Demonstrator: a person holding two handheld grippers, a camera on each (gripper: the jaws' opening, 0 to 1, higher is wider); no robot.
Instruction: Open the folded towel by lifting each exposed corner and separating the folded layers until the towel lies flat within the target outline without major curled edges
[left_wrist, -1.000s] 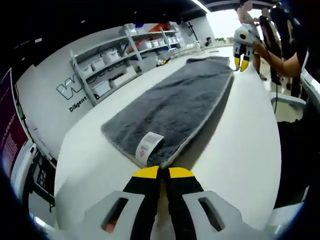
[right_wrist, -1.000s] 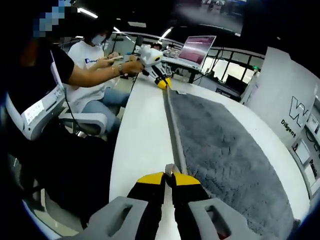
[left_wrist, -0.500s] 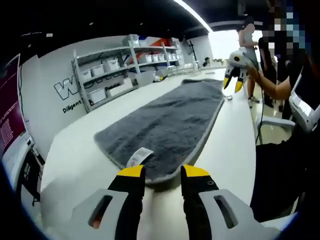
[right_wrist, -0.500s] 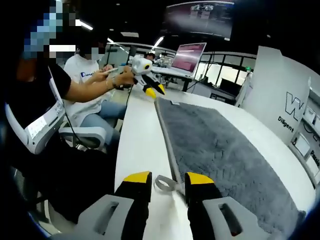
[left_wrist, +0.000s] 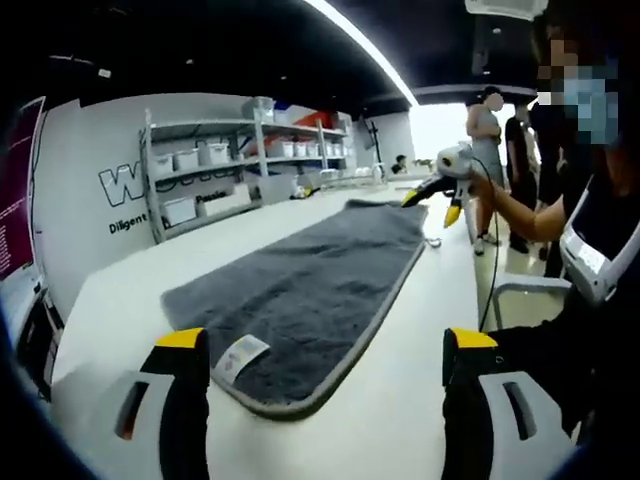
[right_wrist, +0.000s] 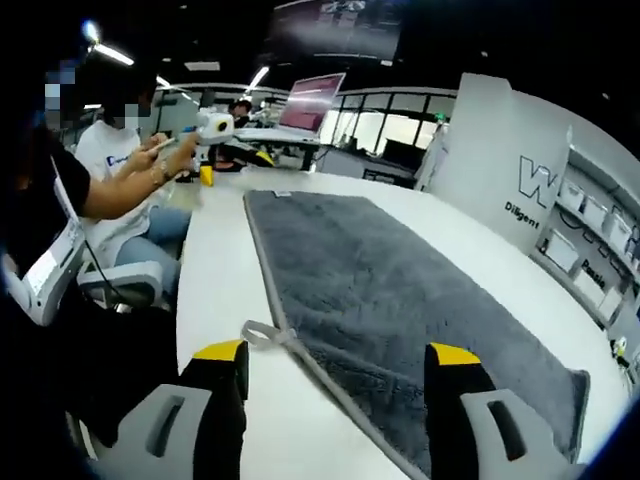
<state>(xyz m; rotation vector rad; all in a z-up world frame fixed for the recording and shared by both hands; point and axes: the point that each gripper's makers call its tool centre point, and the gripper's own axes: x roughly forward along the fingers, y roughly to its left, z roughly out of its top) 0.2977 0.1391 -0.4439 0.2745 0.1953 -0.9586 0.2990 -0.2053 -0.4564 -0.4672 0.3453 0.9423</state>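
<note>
The towel (left_wrist: 320, 290) lies spread out long and flat on the white desk (left_wrist: 420, 400), a dark grey pile with a paler bound edge. In the left gripper view its near end sits at 6 o'clock, between the spread yellow-tipped fingers (left_wrist: 182, 340) of the left gripper (left_wrist: 325, 345), which stand wide apart and hold nothing. A white care label (left_wrist: 240, 355) lies on the pile near that end, just beside the finger at 7 o'clock. The towel runs away toward 1 o'clock, where the right gripper (left_wrist: 440, 195) is held in a person's hand (left_wrist: 482, 188) near the far end.

In the right gripper view the towel (right_wrist: 400, 300) stretches from 11 o'clock down to 4 o'clock. Its near corner carries a small hanging loop (right_wrist: 262, 333), which lies on the desk (right_wrist: 215, 270) just beyond the finger at 7 o'clock. The right gripper (right_wrist: 340, 360) has its fingers (right_wrist: 222, 352) wide open and empty, with the towel's edge passing between them. At 10 o'clock the left gripper (right_wrist: 210, 150) shows beyond the towel's far end; I cannot tell whether it touches the desk.

Shelves with white bins (left_wrist: 220, 160) stand against the wall, and an open laptop (right_wrist: 310, 105) sits on another desk behind.
</note>
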